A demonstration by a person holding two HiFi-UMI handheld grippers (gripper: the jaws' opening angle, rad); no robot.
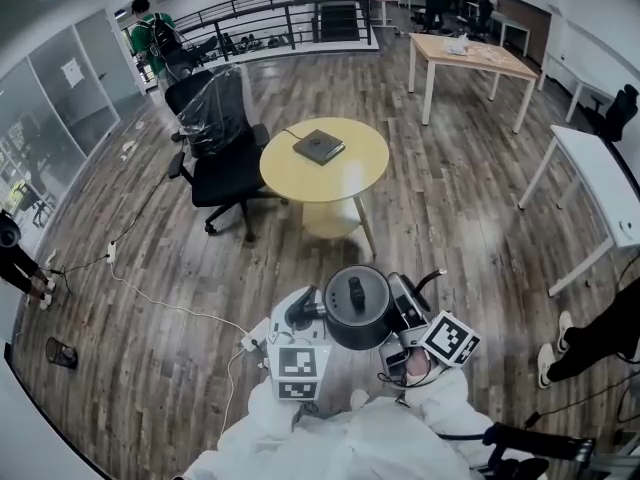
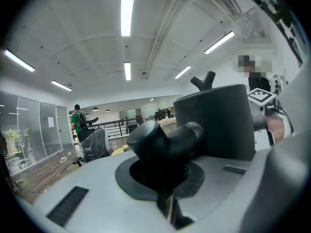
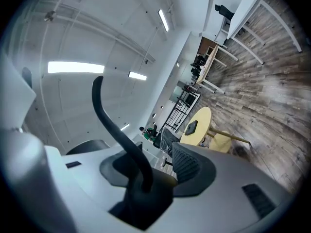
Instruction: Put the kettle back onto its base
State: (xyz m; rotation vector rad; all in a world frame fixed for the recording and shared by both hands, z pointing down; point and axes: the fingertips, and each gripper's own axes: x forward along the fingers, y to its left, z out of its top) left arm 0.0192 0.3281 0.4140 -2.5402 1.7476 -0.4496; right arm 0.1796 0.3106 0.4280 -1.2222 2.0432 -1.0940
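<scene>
A black kettle hangs in the air close to my body, held between both grippers. My left gripper is shut on a stubby black part on the kettle's side, with the kettle body just beyond it. My right gripper is shut on the kettle's thin curved handle. The dark square base lies on the round yellow table ahead of me. In the right gripper view the base and the table show small and far off.
A black office chair wrapped in plastic stands left of the yellow table. A wooden table is at the back right and a white table at the right. A cable crosses the floor at left. A person's legs are at the right.
</scene>
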